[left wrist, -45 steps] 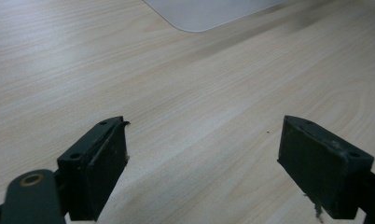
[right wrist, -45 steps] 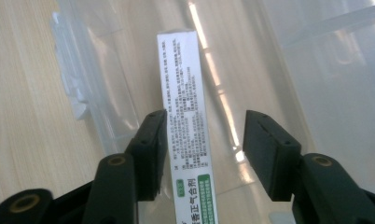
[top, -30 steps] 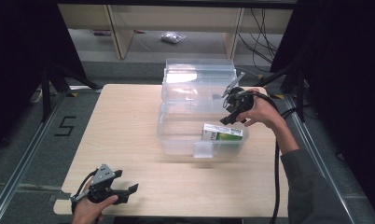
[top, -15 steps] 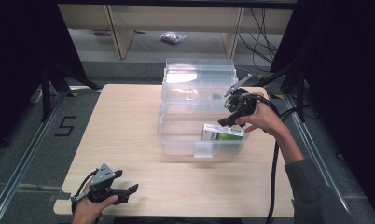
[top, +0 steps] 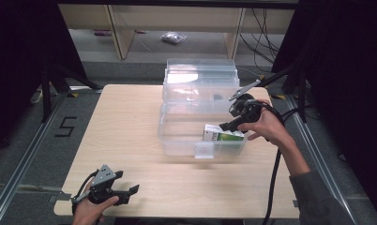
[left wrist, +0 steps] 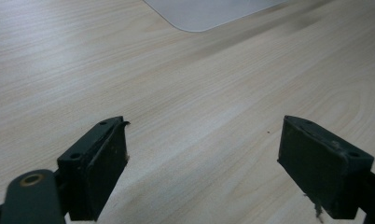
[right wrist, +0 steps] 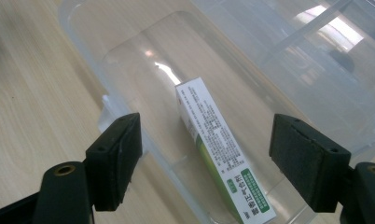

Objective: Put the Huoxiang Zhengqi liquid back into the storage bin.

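Clear plastic box (top: 177, 140) near the middle of the pale wooden counter (top: 125, 117), its see-through lid (top: 200, 79) swung up at the far side. Inside, along the near right wall, a white and green carton (top: 223, 135) lying flat on the floor of the box, printed side up in the right gripper view (right wrist: 220, 154).

Right hand-held gripper (top: 229, 124) held over the right end of the box, just above the carton, black jaws spread wide and gripping nothing. In its own view (right wrist: 206, 158), the carton lying between the two jaws but below them, not touched by either pad. Right hand (top: 266, 126) wrapped around the gripper's body, forearm and grey sleeve (top: 318, 197) coming in from the lower right, black cable (top: 272, 187) trailing down beside the arm.

Left hand-held gripper (top: 130, 193) low at the near left corner of the counter, well apart from the box, held in the left hand (top: 90, 208). Jaws spread wide here too, nothing between them; in the left gripper view (left wrist: 202, 158) bare wood grain between the pads and a rounded corner of the plastic box (left wrist: 209, 11) at the top edge.

Beyond the counter, a grey floor, a wooden shelf frame (top: 116, 28) and a small crumpled bag (top: 173, 37) lying under it.
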`<action>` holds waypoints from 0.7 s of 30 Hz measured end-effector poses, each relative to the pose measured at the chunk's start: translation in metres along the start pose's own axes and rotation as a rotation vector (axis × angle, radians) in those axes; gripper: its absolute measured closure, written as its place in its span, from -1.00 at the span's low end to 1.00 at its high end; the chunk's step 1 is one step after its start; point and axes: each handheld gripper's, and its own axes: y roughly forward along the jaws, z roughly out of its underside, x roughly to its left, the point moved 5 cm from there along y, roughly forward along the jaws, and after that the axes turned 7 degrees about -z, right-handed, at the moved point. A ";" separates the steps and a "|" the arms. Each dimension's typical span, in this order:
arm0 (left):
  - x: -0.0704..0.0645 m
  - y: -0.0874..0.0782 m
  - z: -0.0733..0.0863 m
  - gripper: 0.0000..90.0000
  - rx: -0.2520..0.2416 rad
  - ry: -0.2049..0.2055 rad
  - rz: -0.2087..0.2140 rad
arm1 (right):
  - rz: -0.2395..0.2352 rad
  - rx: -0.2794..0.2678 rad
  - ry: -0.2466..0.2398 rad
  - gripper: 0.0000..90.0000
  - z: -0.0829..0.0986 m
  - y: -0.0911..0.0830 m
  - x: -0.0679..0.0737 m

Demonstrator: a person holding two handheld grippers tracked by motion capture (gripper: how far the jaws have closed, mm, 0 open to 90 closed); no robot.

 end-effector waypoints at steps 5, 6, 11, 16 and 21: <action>0.000 0.001 0.000 -0.67 -0.002 -0.004 0.000 | 0.006 -0.012 0.024 -0.45 0.007 -0.001 0.005; 0.000 0.001 0.000 -0.67 -0.002 -0.003 0.001 | 0.007 -0.017 0.028 -0.45 0.007 -0.001 0.007; 0.000 0.000 0.000 -0.67 -0.002 -0.001 0.000 | 0.001 -0.028 0.036 -0.45 0.011 0.003 0.013; 0.000 0.000 0.000 -0.67 -0.001 -0.002 0.000 | -0.004 -0.025 0.042 -0.46 0.015 0.005 0.020; 0.000 0.000 0.000 -0.67 -0.002 -0.001 0.000 | -0.006 -0.039 0.045 -0.48 0.020 0.011 0.027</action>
